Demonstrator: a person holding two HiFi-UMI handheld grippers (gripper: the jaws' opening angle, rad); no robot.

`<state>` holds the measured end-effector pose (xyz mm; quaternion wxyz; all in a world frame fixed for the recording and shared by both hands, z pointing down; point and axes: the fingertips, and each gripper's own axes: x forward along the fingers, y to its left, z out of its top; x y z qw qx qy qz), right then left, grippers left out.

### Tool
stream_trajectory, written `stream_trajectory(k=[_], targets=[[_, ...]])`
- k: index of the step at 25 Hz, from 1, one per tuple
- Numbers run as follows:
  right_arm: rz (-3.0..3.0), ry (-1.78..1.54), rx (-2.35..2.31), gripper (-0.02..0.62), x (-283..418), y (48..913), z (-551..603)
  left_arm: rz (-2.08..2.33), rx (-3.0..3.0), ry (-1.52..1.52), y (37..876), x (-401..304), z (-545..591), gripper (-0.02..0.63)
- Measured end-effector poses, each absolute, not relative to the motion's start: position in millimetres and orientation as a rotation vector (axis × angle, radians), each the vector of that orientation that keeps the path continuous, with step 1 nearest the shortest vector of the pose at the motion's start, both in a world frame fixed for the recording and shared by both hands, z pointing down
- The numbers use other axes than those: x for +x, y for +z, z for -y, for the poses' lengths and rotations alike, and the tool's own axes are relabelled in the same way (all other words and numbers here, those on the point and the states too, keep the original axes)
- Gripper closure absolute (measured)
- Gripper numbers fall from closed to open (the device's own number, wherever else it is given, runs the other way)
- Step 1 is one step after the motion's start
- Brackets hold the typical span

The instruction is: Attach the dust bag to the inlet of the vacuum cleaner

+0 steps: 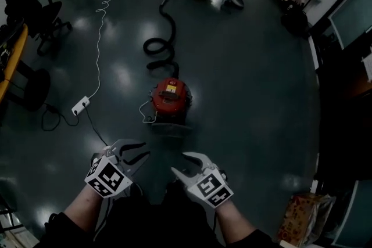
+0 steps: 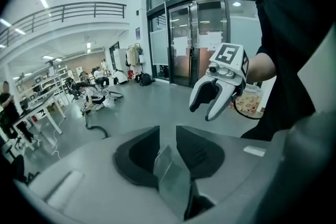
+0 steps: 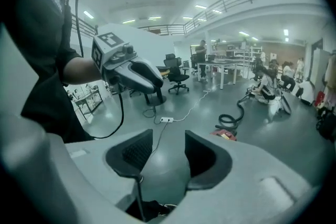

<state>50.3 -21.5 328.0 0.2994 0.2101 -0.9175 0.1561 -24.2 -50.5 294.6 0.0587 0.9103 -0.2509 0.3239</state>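
Over dark floor point(image 1: 244, 78), left gripper point(image 1: 139, 158) gapes narrowly, right gripper point(image 1: 179, 162) wider.

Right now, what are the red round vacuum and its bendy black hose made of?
The red drum-shaped vacuum cleaner: probably hard plastic or painted metal, judging by its rigid shell. The black hose: flexible plastic or rubber, since it lies coiled.

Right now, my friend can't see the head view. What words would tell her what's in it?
A red vacuum cleaner sits on a dark floor, its black hose curling away. Near the bottom, a person holds the left tongs and right tongs, both open and empty.
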Motion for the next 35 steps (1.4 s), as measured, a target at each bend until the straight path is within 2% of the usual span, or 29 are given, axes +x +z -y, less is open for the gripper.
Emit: stream_trajectory(k=[12, 16, 24, 27, 35], targets=[[2.474, 0.391, 0.803, 0.403, -45.1, 247.5, -83.3, 0.651, 2.954, 0.606, 216.1, -83.7, -73.1, 0.522], [2.588, 0.361, 0.842, 0.457, -54.5, 201.9, -104.8, 0.617, 2.998, 0.48, 179.3, -84.5, -103.5, 0.534], [2.799, 0.296, 0.851, 0.587, -35.8, 136.7, -139.6, 0.652, 3.031, 0.41, 140.1, -59.0, -142.3, 0.577], [2.852, 0.247, 0.895, 0.594, -13.8, 119.8, -147.3, 0.657, 3.04, 0.396, 139.0, -37.3, -151.1, 0.603], [2.902, 0.212, 0.923, 0.595, 9.6, 126.1, -162.7, 0.714, 3.062, 0.346, 130.9, -5.7, -165.1, 0.604]])
